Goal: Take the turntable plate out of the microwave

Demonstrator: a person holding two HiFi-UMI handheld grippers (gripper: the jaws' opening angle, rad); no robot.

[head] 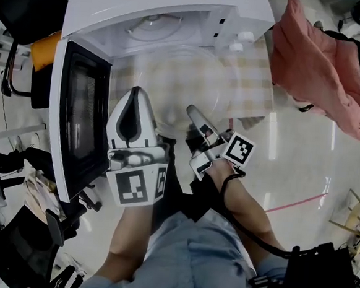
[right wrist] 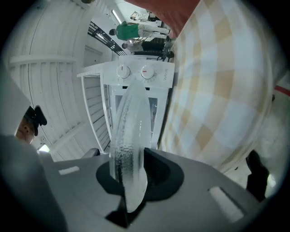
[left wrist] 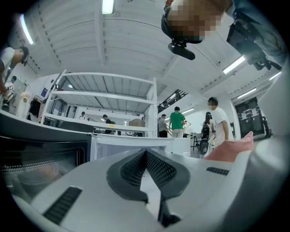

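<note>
Glass and clear, the turntable plate (head: 173, 77) is out in front of the open microwave (head: 166, 9) in the head view, while the left gripper view shows the left hand-held gripper (left wrist: 146, 152) pressed together and empty, and the right gripper view shows the right hand-held gripper (right wrist: 131, 158) pinching the plate's rim.

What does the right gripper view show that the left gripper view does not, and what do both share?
Only the right gripper view: the right gripper shut on the glass turntable plate, seen edge-on, two control knobs, and a checked cloth.
Only the left gripper view: the left gripper shut with nothing between its jaws, and the dark open door at left.
Both: the white microwave and a person in a green shirt.
</note>
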